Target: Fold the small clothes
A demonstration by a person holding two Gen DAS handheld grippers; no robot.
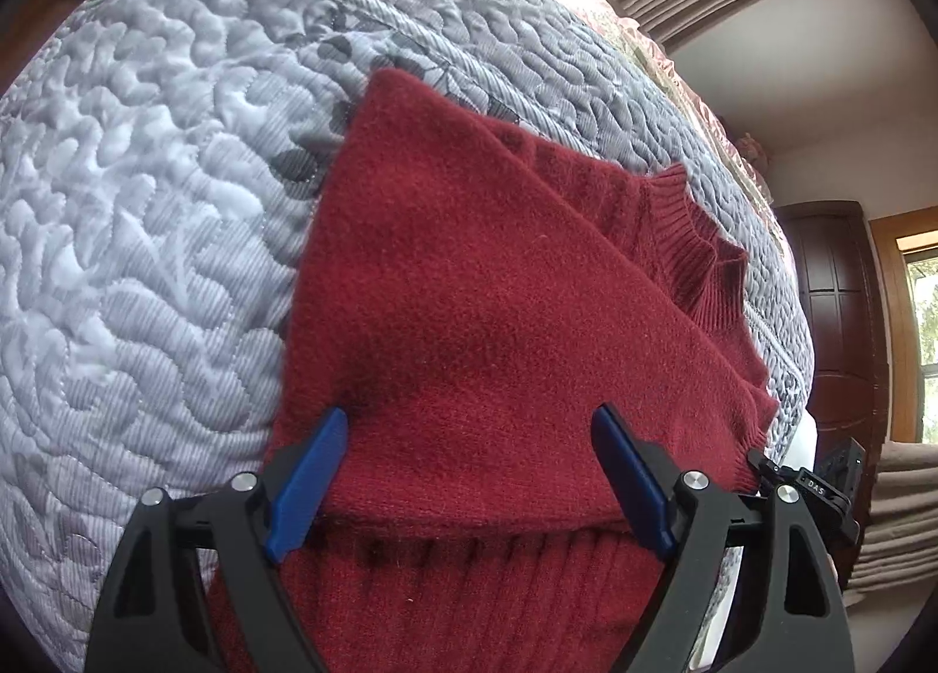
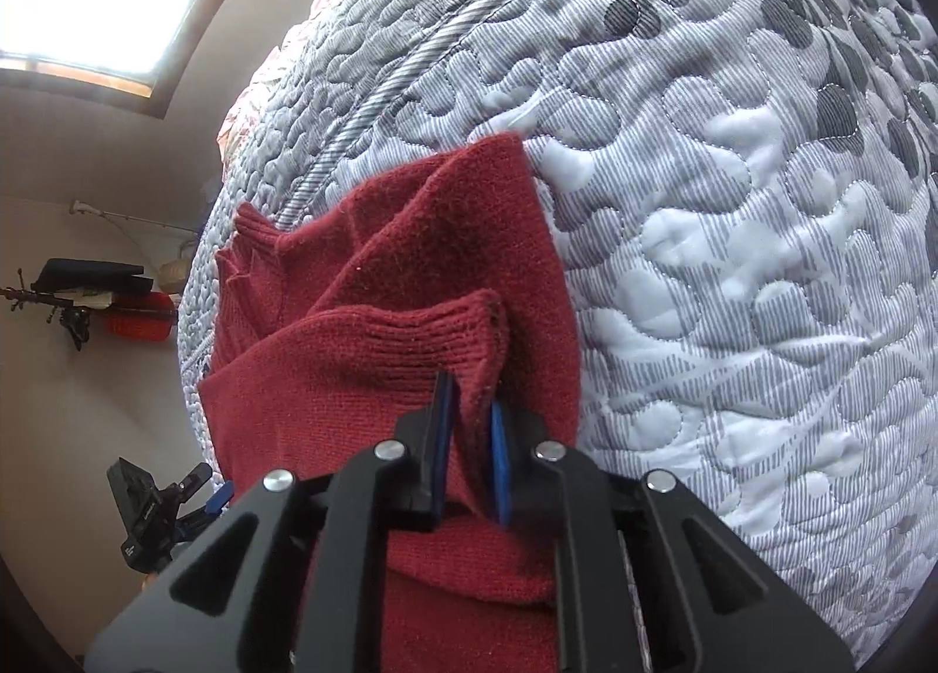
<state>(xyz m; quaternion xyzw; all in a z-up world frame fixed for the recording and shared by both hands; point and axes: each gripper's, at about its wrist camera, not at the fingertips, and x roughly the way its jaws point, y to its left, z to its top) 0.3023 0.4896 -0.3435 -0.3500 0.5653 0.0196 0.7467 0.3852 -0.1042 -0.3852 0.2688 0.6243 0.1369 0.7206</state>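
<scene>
the red sweater [image 1: 469, 286] lies partly folded on the grey quilt [image 1: 146, 204] of a bed. the left hand-held gripper [image 1: 469, 473] sits spread wide over the knit, its blue pads [image 1: 308, 473] apart. the right hand-held gripper [image 2: 472, 438] is pinched narrow on the ribbed cuff [image 2: 434, 339] of a sleeve.

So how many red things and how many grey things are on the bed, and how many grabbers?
Red: 1, the sweater
Grey: 1, the quilt
Grabbers: 2, left gripper and right gripper
Total: 4
</scene>
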